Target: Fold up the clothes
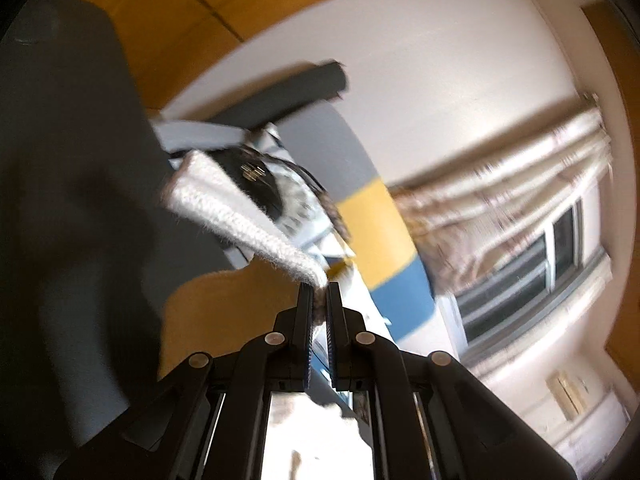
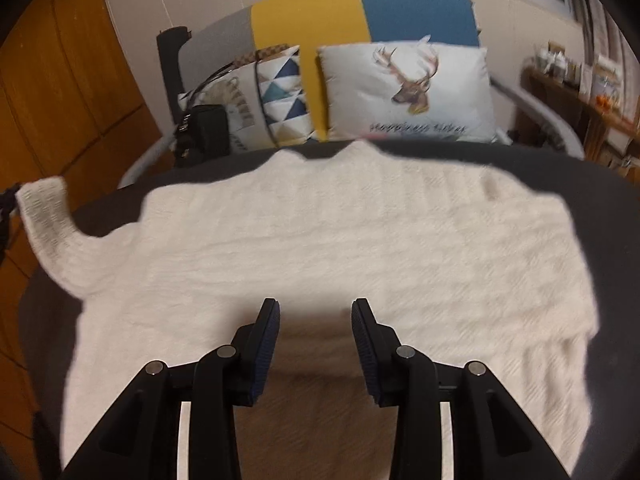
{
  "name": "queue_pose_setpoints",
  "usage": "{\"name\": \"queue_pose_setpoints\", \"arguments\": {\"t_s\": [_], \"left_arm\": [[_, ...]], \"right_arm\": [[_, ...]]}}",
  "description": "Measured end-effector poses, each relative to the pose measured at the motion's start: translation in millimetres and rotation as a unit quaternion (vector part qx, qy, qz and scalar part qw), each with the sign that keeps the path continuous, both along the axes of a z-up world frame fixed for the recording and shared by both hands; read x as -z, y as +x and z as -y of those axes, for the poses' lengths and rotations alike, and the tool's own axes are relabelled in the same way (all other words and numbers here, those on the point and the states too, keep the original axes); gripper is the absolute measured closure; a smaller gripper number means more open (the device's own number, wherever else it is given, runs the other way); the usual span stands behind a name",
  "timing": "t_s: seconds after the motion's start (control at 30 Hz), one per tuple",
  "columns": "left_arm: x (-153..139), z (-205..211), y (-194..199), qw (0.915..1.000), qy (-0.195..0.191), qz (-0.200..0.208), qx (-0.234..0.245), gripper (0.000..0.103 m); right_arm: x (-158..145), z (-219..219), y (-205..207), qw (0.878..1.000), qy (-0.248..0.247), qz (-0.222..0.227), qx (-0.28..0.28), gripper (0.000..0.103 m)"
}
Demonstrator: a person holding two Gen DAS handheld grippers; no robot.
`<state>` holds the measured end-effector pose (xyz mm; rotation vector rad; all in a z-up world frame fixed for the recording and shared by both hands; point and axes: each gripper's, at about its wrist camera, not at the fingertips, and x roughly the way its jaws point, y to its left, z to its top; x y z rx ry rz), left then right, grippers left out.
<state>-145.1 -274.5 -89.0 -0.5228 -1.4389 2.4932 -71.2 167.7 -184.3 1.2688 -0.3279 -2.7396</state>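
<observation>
Plainly, the left gripper (image 1: 319,300) had its jaws clamped on the lifted sleeve cuff (image 1: 240,208) while the right gripper (image 2: 315,320) hovered with jaws apart over the white sweater (image 2: 320,232) spread on the dark worktop (image 2: 600,184), so that shallow pinch risked slipping.

One white knitted sweater (image 2: 320,240), spread over the dark table (image 2: 624,280), one sleeve (image 2: 44,216) lifted off the left edge. Two tongs: the left tongs (image 1: 319,292) and the right tongs (image 2: 315,312). Two cushions beyond the far edge: one deer cushion (image 2: 408,92), one triangle-patterned cushion (image 2: 284,96). One black bag (image 2: 204,132) beside them. One tricolour chair back (image 2: 360,4).
</observation>
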Motion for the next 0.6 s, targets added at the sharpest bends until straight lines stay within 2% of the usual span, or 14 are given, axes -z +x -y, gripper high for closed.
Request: {"name": "queue_pose_setpoints", "arguments": {"t_s": [0.2, 0.27, 0.5, 0.6], "left_arm": [[-3.4, -60.5, -6.6, 0.9968, -0.031, -0.011, 0.073, 0.098], [-1.3, -80.0, -3.5, 0.9944, -0.046, -0.013, 0.094, 0.097], [15.0, -135.6, 3.8, 0.99, -0.055, -0.009, 0.13, 0.097], [22.0, -159.4, 6.9, 0.9877, -0.059, -0.007, 0.145, 0.097]], "right_arm": [[18.5, 2.3, 3.7, 0.999, -0.035, 0.019, -0.001, 0.065], [26.2, -0.6, 4.4, 0.999, -0.045, 0.004, -0.003, 0.065], [32.6, -11.1, 8.3, 0.996, -0.085, -0.012, -0.004, 0.064], [36.1, -22.0, 8.8, 0.992, -0.124, -0.016, -0.001, 0.064]]}}
